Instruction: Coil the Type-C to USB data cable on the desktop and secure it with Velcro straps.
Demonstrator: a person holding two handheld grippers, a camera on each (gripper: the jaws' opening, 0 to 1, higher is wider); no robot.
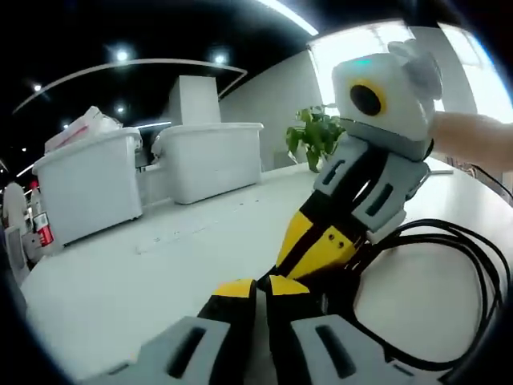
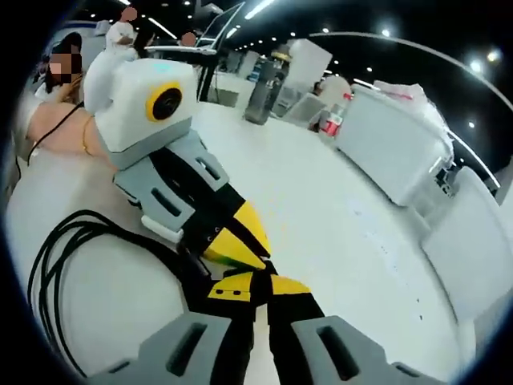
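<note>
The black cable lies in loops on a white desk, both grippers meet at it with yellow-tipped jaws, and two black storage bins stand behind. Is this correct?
Not quite: the storage bins are white, not black, as the left gripper view shows. The rest holds: the black cable lies looped on the white desk, and the left gripper and right gripper meet at it with yellow-tipped jaws.

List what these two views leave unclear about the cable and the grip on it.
- Cable ends and any Velcro strap: hidden in the left gripper view behind the right gripper.
- Cable pinch point: in the right gripper view, the left gripper covers it.
- Coil's lower edge: cut off by the rim.
</note>
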